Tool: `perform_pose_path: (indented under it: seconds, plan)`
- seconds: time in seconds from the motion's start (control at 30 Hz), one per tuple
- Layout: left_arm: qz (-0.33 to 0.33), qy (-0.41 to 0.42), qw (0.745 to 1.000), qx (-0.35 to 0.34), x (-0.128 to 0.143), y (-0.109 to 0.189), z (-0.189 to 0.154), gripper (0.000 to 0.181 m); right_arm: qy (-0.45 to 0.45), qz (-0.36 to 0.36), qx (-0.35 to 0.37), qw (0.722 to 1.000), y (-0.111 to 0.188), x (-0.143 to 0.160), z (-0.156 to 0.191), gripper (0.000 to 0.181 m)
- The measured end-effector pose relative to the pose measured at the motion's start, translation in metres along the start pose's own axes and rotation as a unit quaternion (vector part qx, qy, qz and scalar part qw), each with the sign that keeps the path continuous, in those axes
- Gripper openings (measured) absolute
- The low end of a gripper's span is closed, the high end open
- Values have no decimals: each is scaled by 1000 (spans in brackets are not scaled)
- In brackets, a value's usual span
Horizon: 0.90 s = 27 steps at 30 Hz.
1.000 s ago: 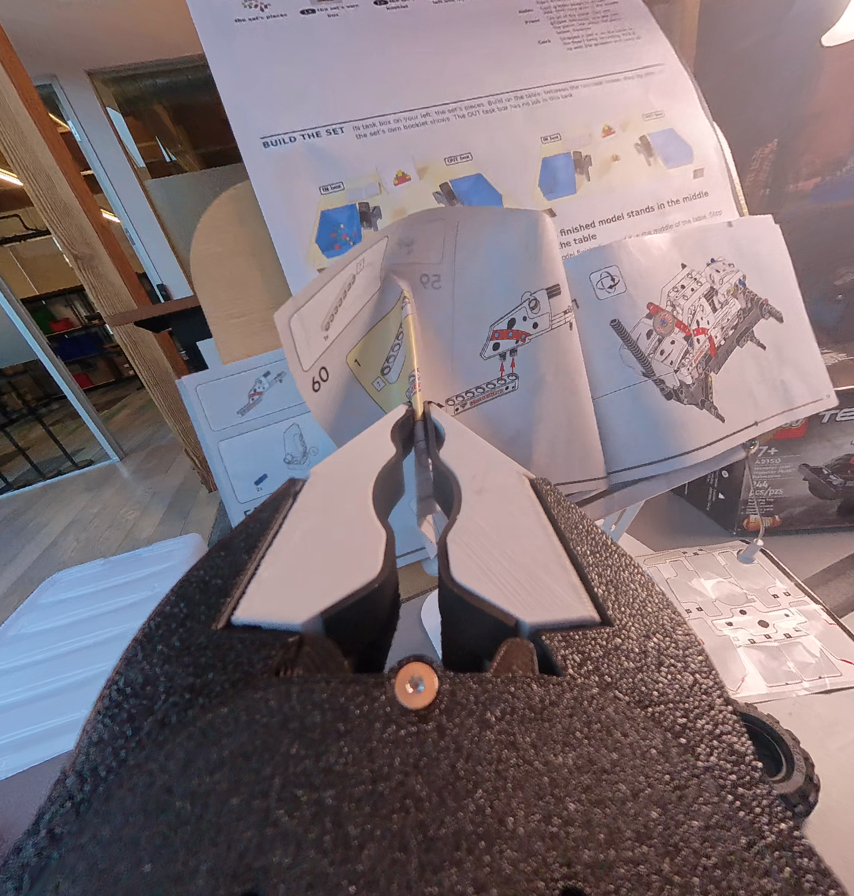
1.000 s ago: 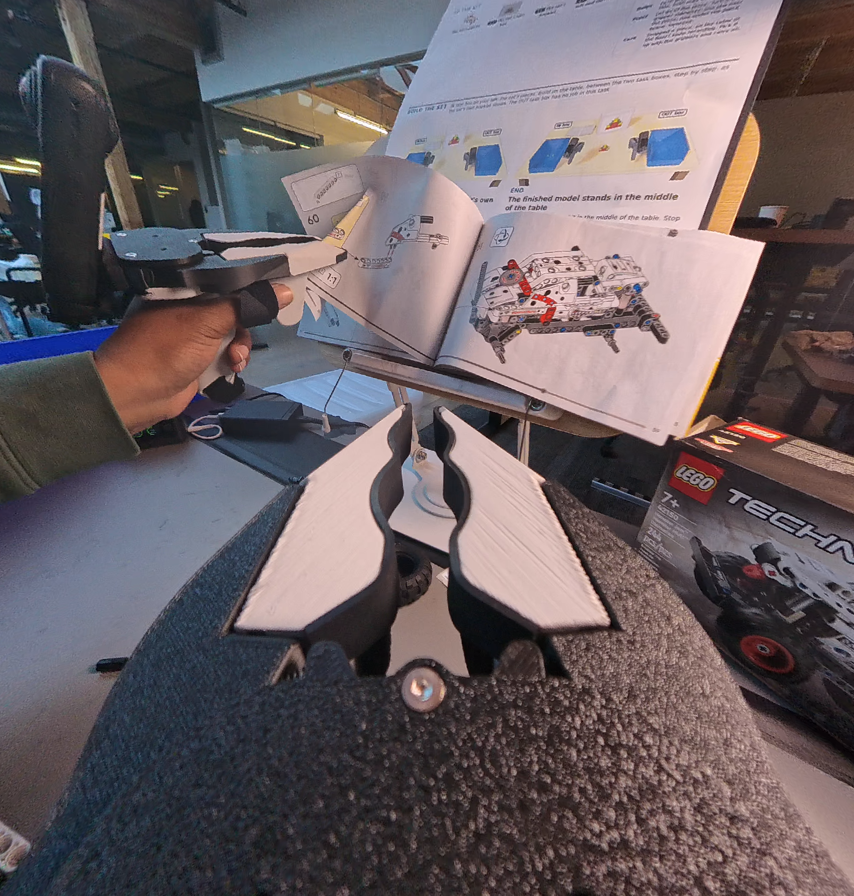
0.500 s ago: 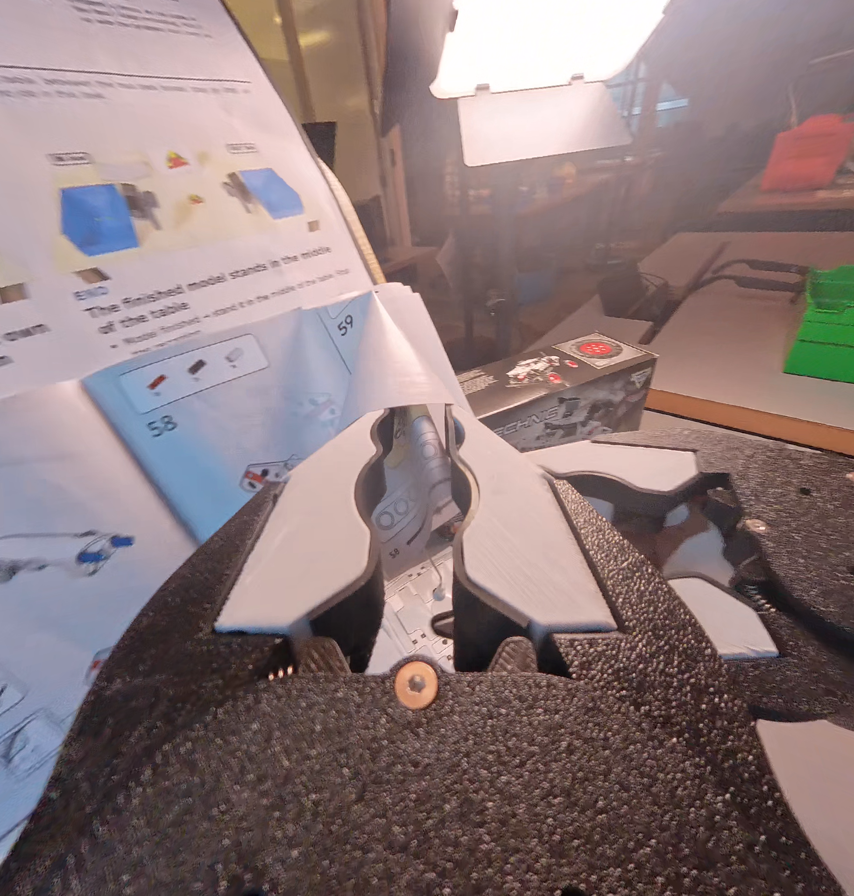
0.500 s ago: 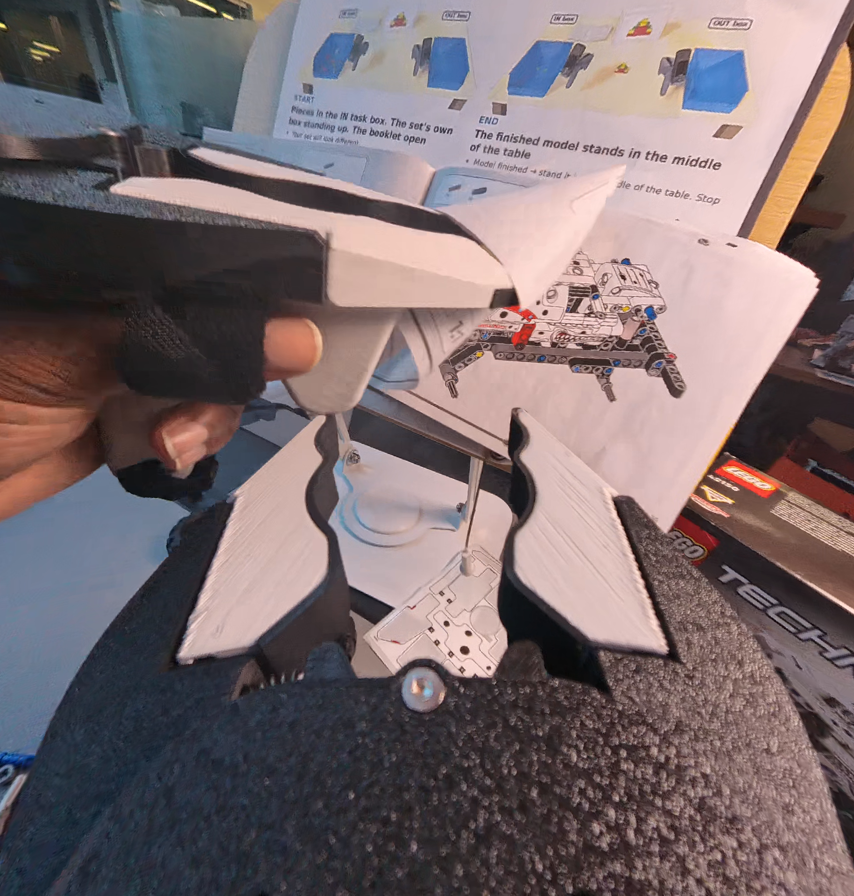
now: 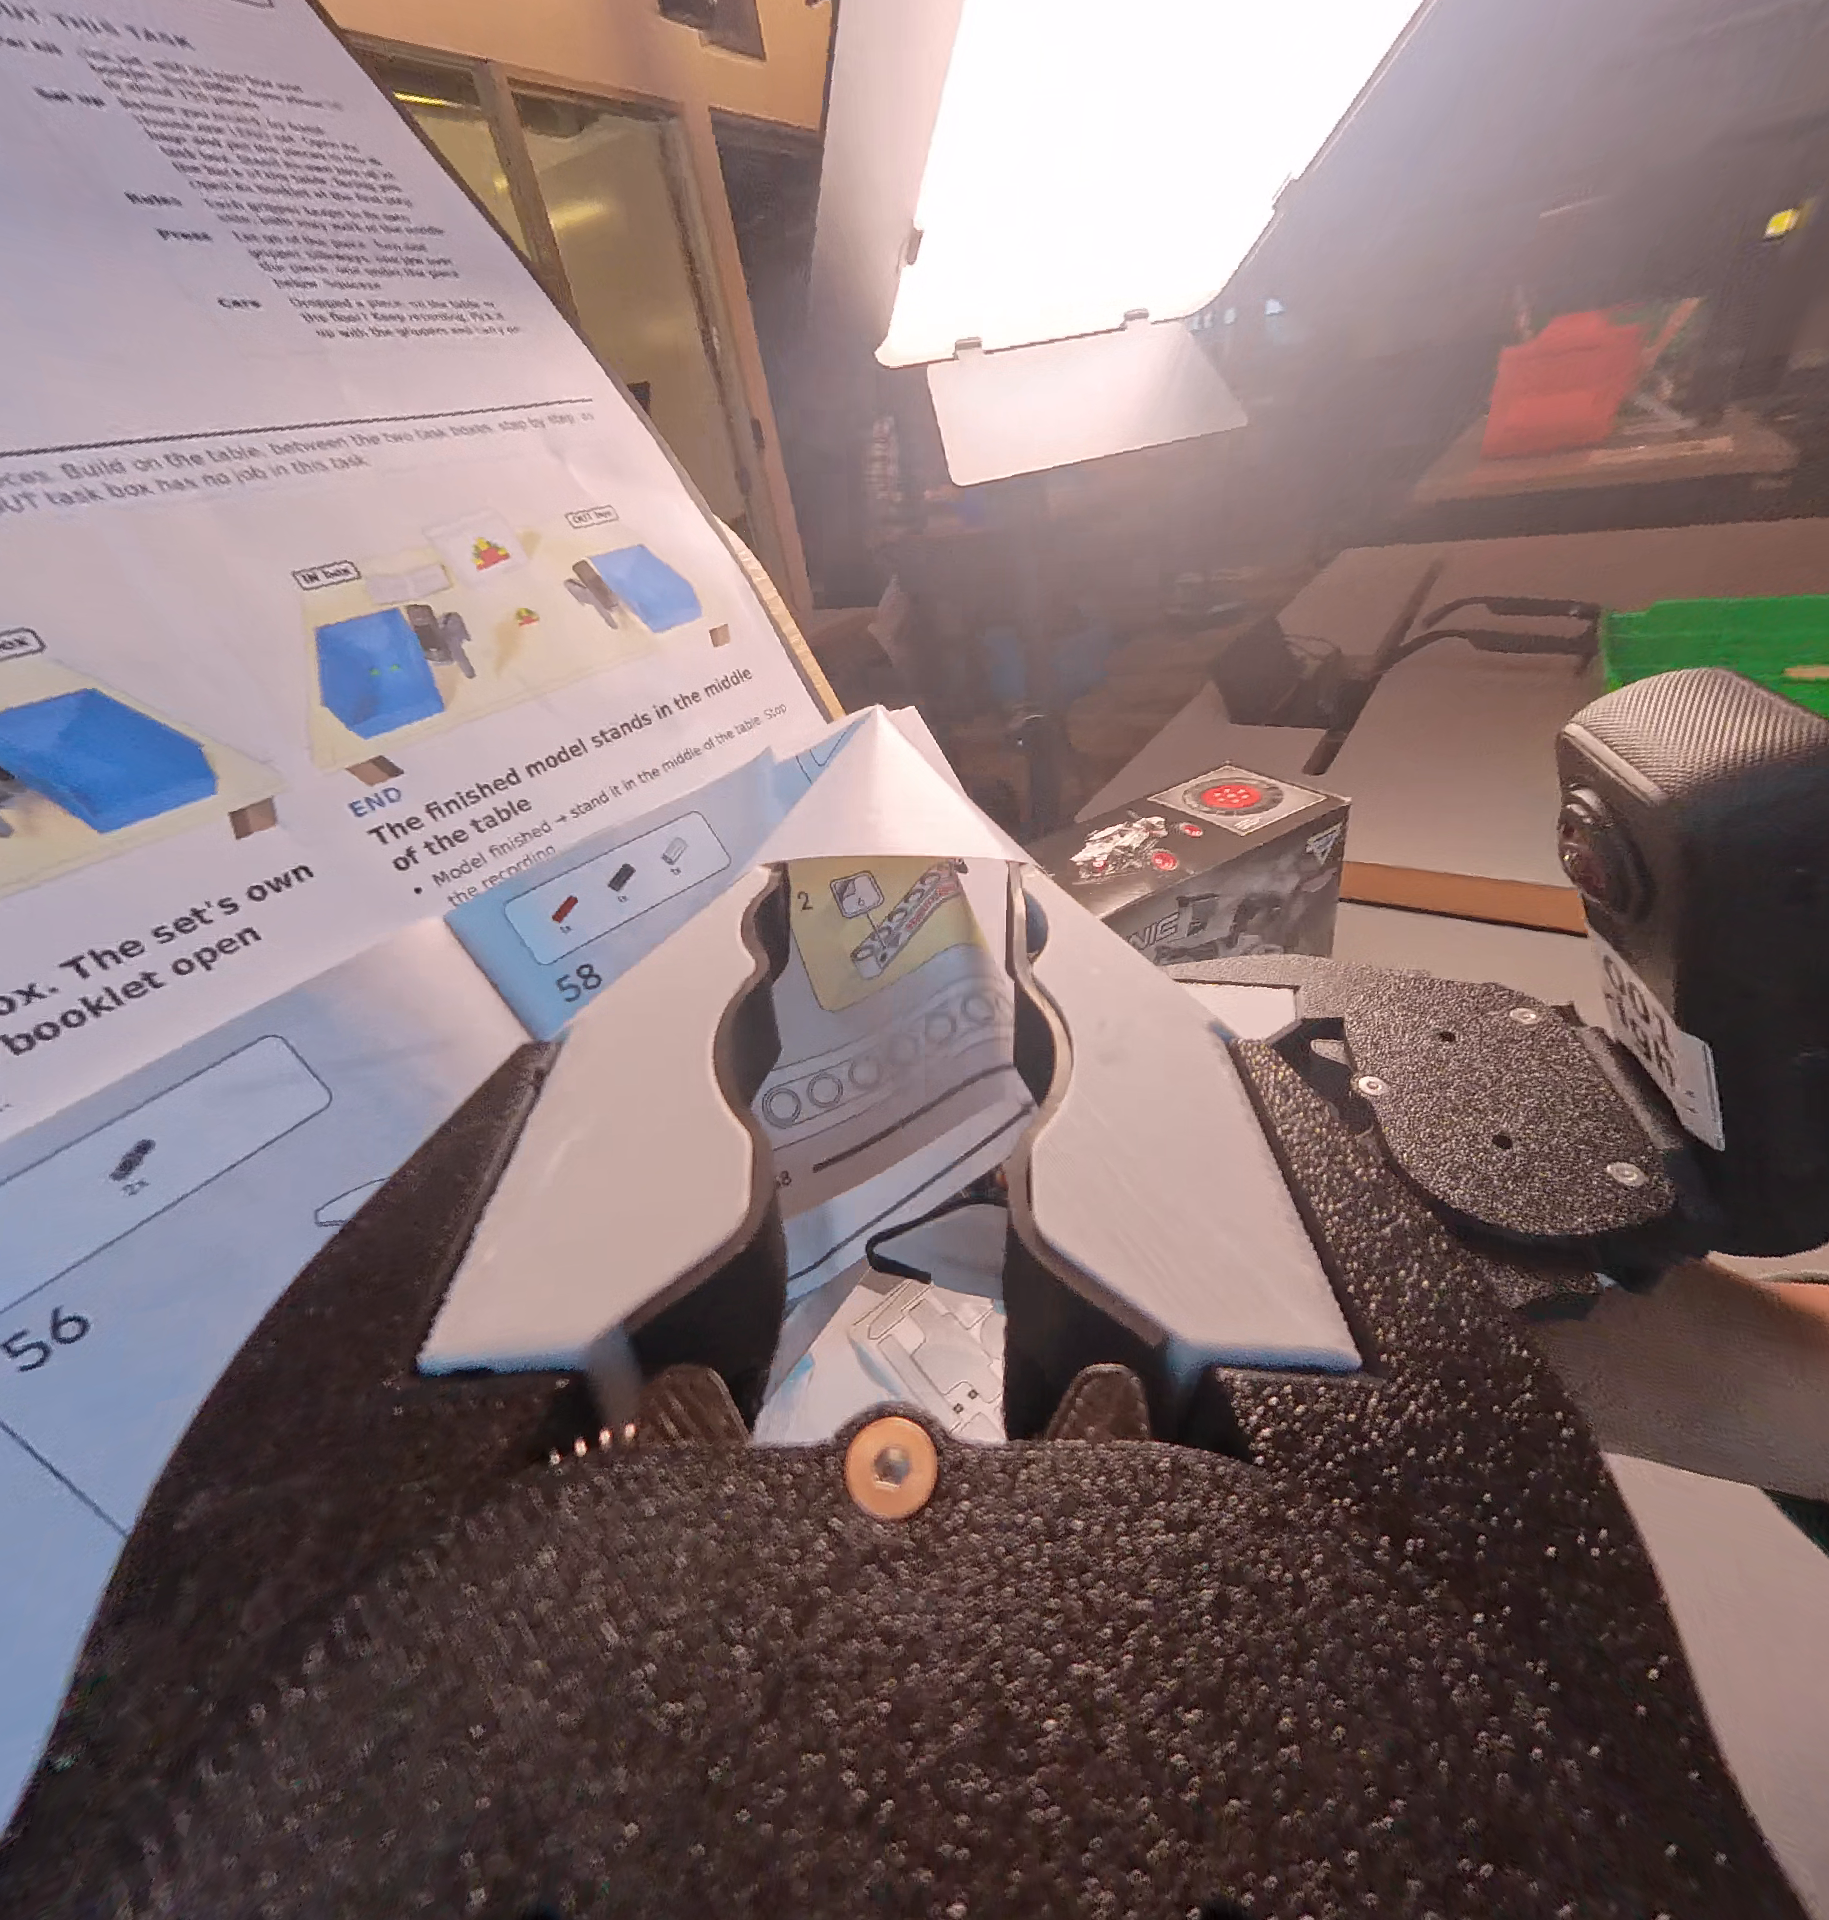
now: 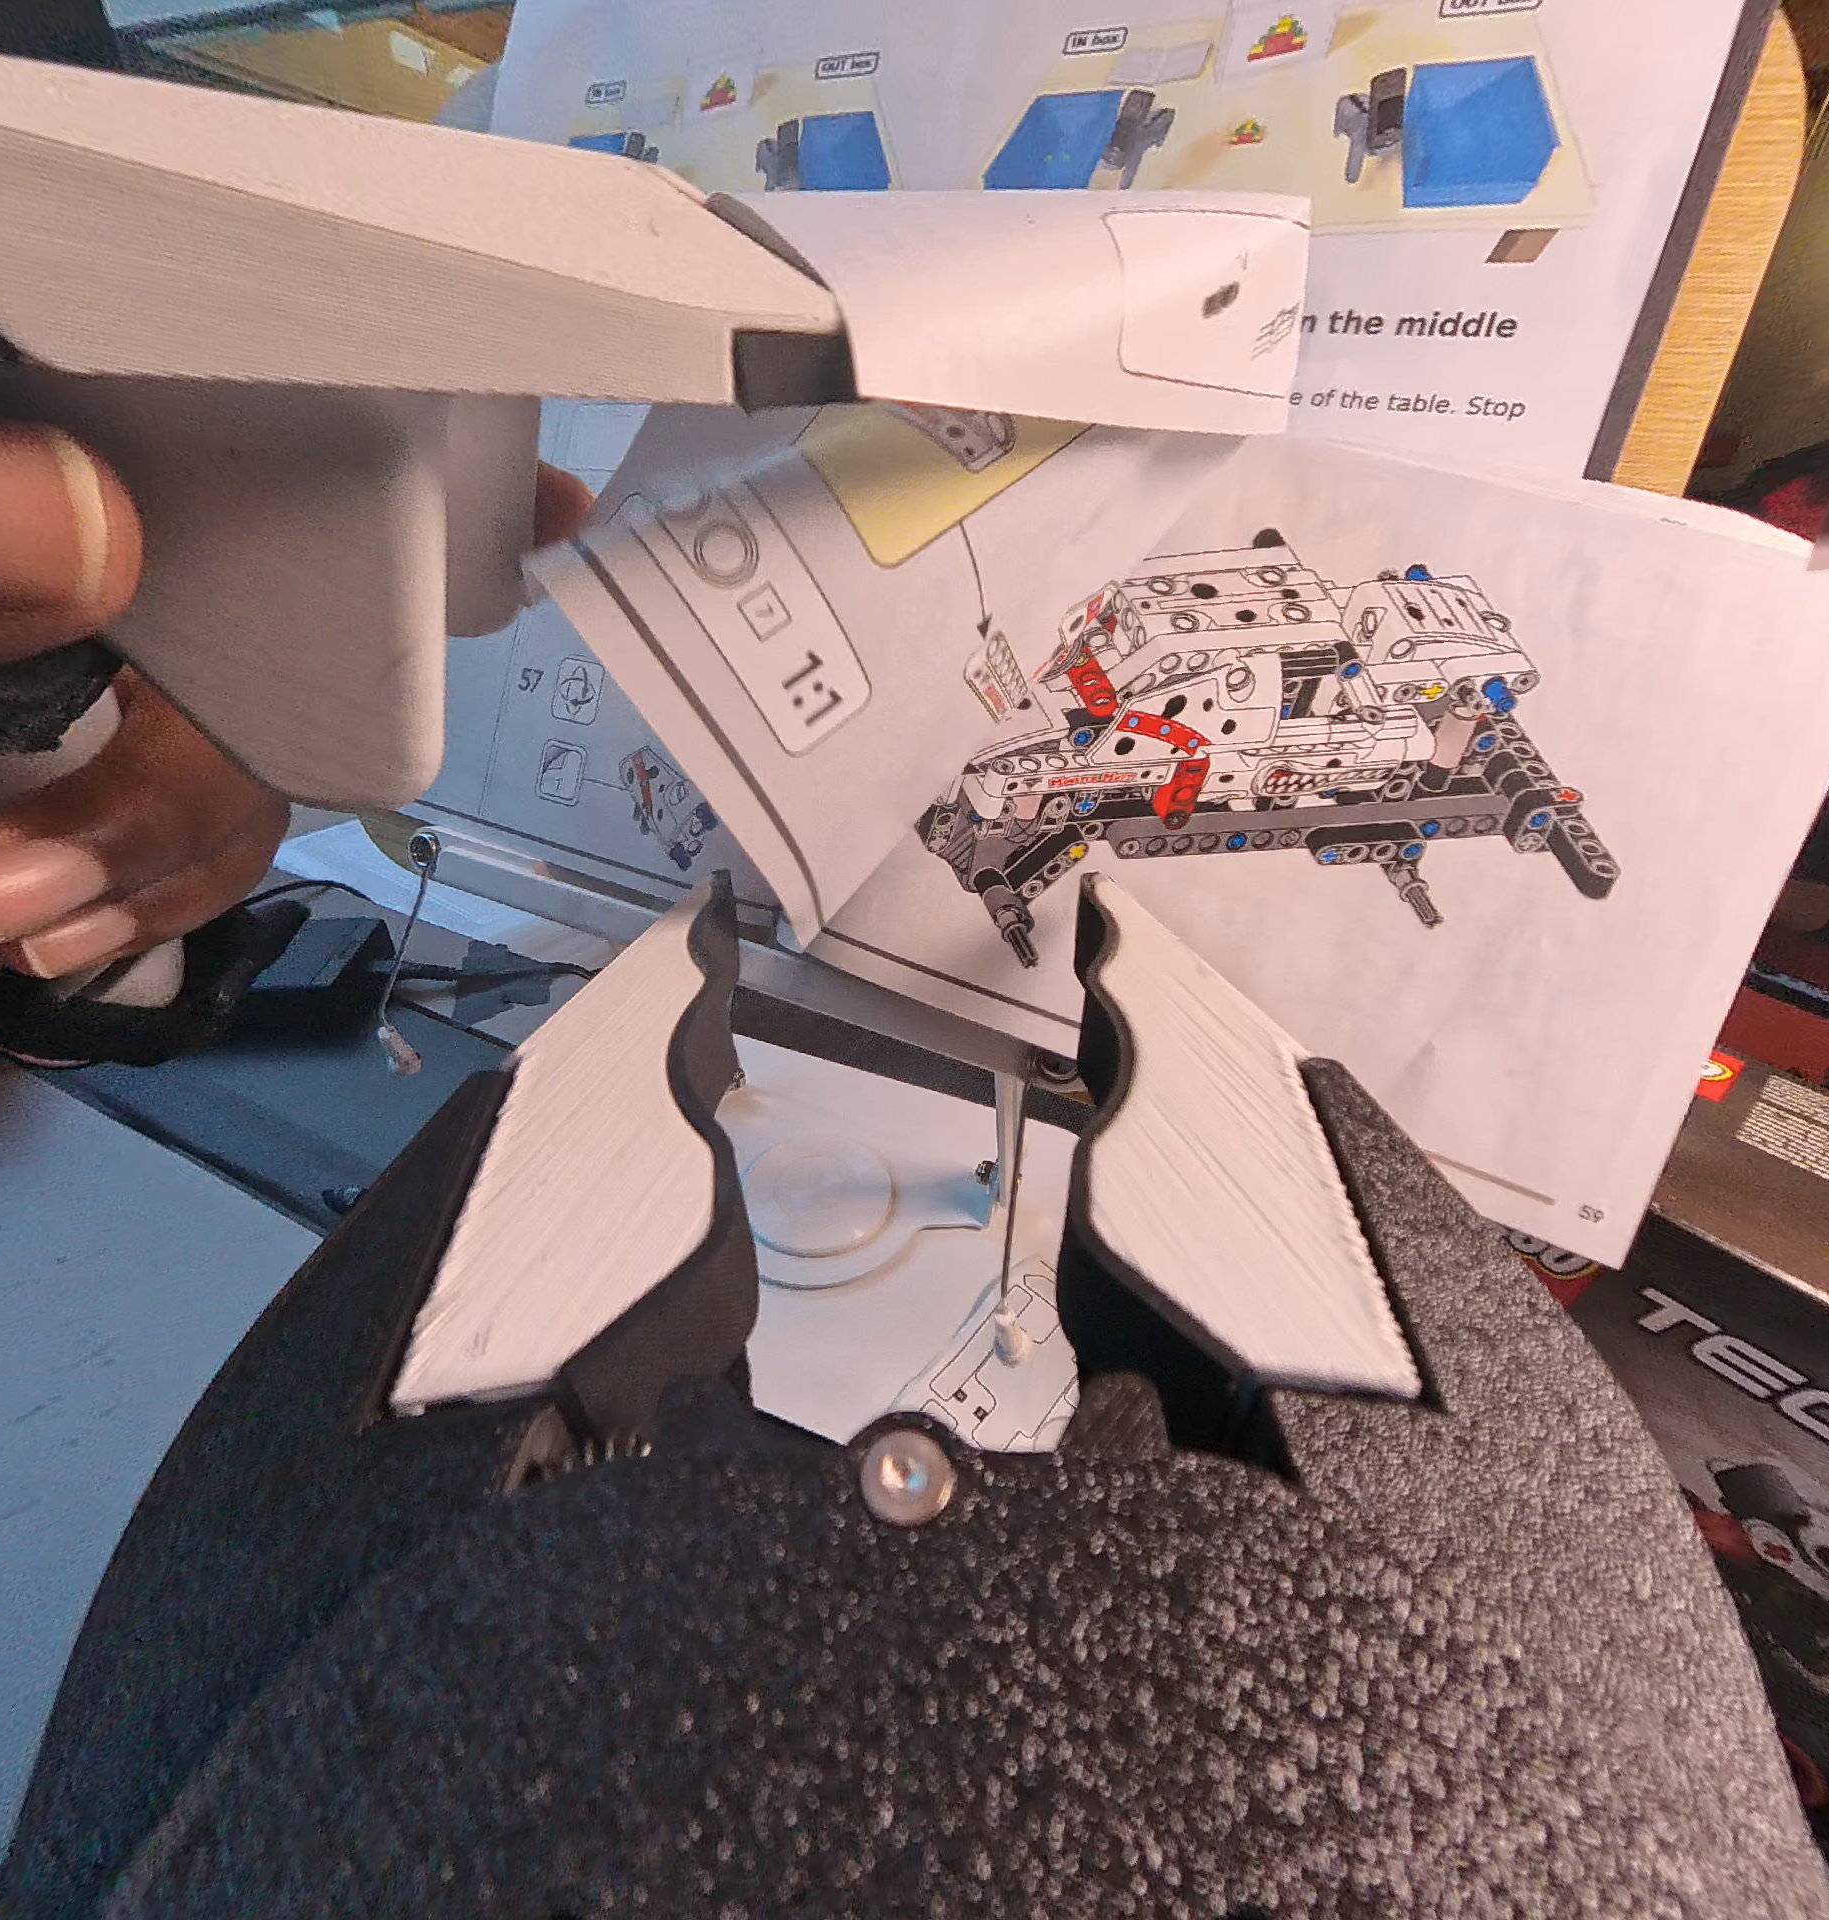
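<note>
Propping the build booklet point(image 6: 1461, 1018) open toward the cameras was a white metal stand point(image 6: 848, 1195), its ledge bar running under the lower page edges so the spread leaned back.

- Left gripper point(image 5: 889, 883): fingers parted to a moderate gap, a curled booklet page point(image 5: 889, 810) draped over their tips and hanging between them. The page touched the tips; whether they pinched it cannot be told. In the right wrist view the same gripper point(image 6: 796, 353) reached across from the left, the page point(image 6: 1076, 312) lying over its end, lifted off the spread below.
- Right gripper point(image 6: 899, 894): fingers wide, holding nothing, just below the booklet's bottom edge and in front of the stand's base.
- Printed instruction sheet point(image 5: 266, 520): upright on a board behind the booklet.
- Set box point(image 5: 1211, 873): on the table point(image 5: 1461, 727) past the stand, to the right.
- Wire page-holder point(image 6: 411, 935): hanging loose at the stand's left, off the pages.
- Person's hand point(image 6: 68, 748): wrapped round the left gripper's handle.
</note>
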<state>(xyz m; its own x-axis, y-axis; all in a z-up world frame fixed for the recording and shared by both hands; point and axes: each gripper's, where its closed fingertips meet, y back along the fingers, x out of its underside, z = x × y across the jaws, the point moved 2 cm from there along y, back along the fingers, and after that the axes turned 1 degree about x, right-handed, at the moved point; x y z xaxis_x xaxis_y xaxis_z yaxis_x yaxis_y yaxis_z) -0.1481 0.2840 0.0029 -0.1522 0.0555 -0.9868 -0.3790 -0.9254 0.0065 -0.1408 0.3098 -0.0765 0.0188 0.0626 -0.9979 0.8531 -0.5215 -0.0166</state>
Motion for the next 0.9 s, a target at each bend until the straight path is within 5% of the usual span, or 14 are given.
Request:
perform_pose_path:
  seconds: [0.5, 0.77, 0.9]
  plan:
    - [38, -215, 973, -75, 4, 10, -39, 97, 18, 9, 24, 999, -4, 0, -10, 61]
    - [-34, -203, 974, -90, -26, 35, -44, 84, -15, 13, 37, 999, -2, 2, -25, 58]
    - [42, -109, 984, -134, 12, 37, 6, 69, -78, -1, 50, 996, 12, 3, -49, 58]
